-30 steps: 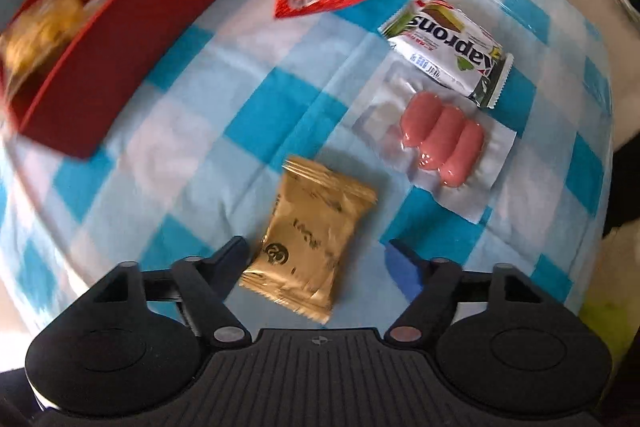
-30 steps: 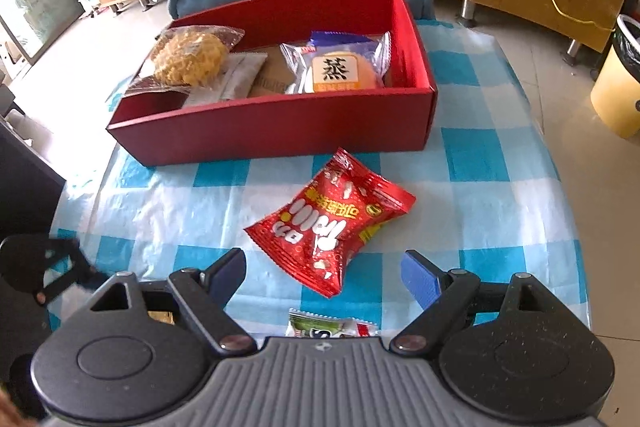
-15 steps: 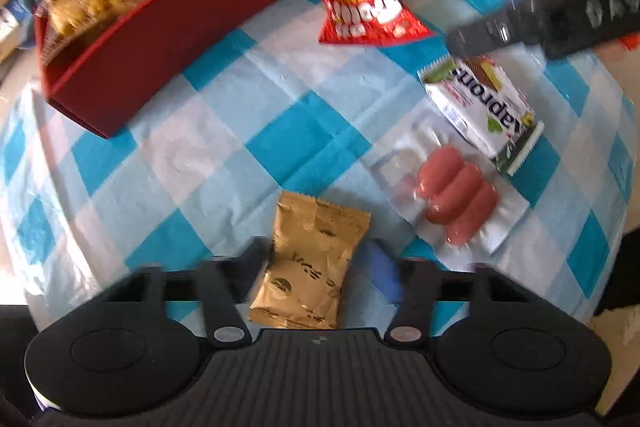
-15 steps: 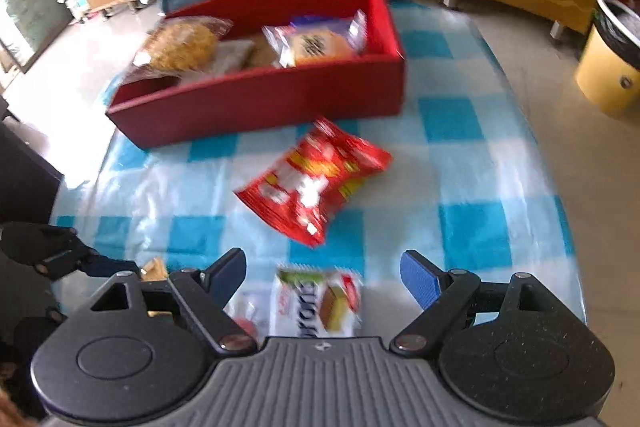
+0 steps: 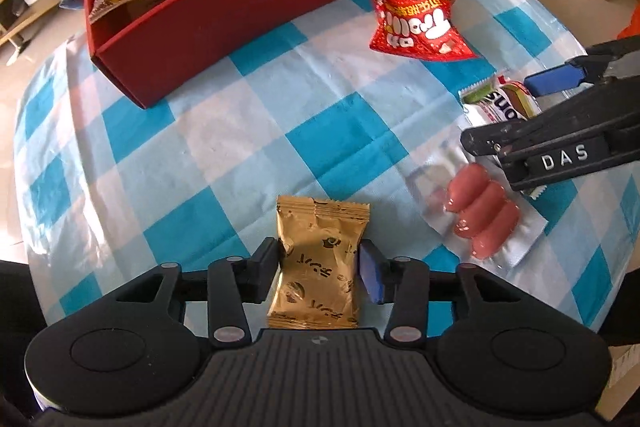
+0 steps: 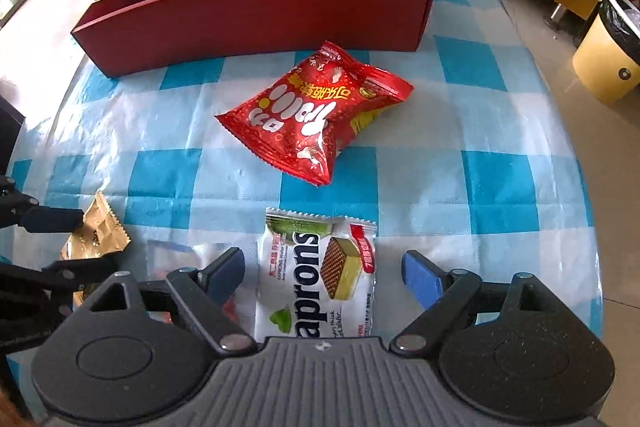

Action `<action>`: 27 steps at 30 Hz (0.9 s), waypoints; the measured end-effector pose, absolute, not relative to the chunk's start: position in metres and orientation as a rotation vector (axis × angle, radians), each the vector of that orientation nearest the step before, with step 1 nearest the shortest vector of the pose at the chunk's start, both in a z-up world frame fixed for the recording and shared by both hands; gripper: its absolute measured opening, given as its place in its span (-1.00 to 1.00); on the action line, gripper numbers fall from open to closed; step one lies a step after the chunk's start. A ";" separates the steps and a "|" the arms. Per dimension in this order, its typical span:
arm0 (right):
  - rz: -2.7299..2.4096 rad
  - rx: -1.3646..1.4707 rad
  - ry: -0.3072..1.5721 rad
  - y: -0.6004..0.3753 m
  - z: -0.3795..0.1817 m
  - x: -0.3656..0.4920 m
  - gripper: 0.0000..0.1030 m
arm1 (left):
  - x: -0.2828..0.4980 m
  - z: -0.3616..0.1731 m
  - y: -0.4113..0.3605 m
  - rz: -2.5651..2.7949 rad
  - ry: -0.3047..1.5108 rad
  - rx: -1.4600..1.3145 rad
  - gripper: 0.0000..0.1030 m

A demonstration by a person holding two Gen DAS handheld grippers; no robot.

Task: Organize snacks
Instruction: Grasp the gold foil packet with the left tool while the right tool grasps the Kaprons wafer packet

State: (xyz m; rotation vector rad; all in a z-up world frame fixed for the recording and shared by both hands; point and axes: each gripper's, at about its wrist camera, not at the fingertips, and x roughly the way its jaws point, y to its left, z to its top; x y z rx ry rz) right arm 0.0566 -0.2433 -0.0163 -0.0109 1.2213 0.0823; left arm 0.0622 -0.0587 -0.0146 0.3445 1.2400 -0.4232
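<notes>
Both views ride on hand-held grippers and look steeply down, close over the blue-checked tablecloth. The left wrist camera sits nearest the gold packet at its own fingers and faces across the table toward the red box at the far edge. The right wrist camera hangs over the white wafer packet, facing the same box. Both share the red snack bag, and each catches the other: the right gripper enters the left view's right edge, the left gripper the right view's left edge.
</notes>
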 end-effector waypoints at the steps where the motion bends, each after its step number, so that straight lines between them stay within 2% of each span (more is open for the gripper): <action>1: 0.082 -0.014 1.220 -0.243 -0.016 0.056 0.57 | 0.063 -0.015 -0.058 -0.412 1.235 0.346 0.22; 4: 0.089 0.004 1.220 -0.245 -0.017 0.055 0.62 | 0.064 -0.016 -0.058 -0.385 1.220 0.380 0.50; 9: 0.116 0.012 1.225 -0.249 -0.017 0.051 0.63 | 0.072 -0.023 -0.050 -0.344 1.257 0.346 0.77; 15: 0.106 -0.013 1.228 -0.246 -0.018 0.048 0.64 | 0.075 -0.025 -0.044 -0.337 1.285 0.308 0.78; 16: 0.101 -0.010 1.229 -0.247 -0.017 0.048 0.62 | 0.075 -0.025 -0.044 -0.337 1.283 0.307 0.78; 18: 0.079 -0.057 1.218 -0.245 -0.014 0.045 0.23 | 0.075 -0.024 -0.041 -0.343 1.286 0.290 0.70; 20: 0.075 -0.058 1.206 -0.244 -0.011 0.041 0.03 | 0.071 -0.023 -0.040 -0.351 1.272 0.298 0.55; 22: 0.070 -0.052 1.200 -0.246 -0.010 0.039 0.01 | 0.069 -0.021 -0.040 -0.367 1.266 0.294 0.36; 27: 0.074 -0.061 1.187 -0.243 -0.006 0.037 0.00 | 0.066 -0.017 -0.042 -0.370 1.251 0.294 0.09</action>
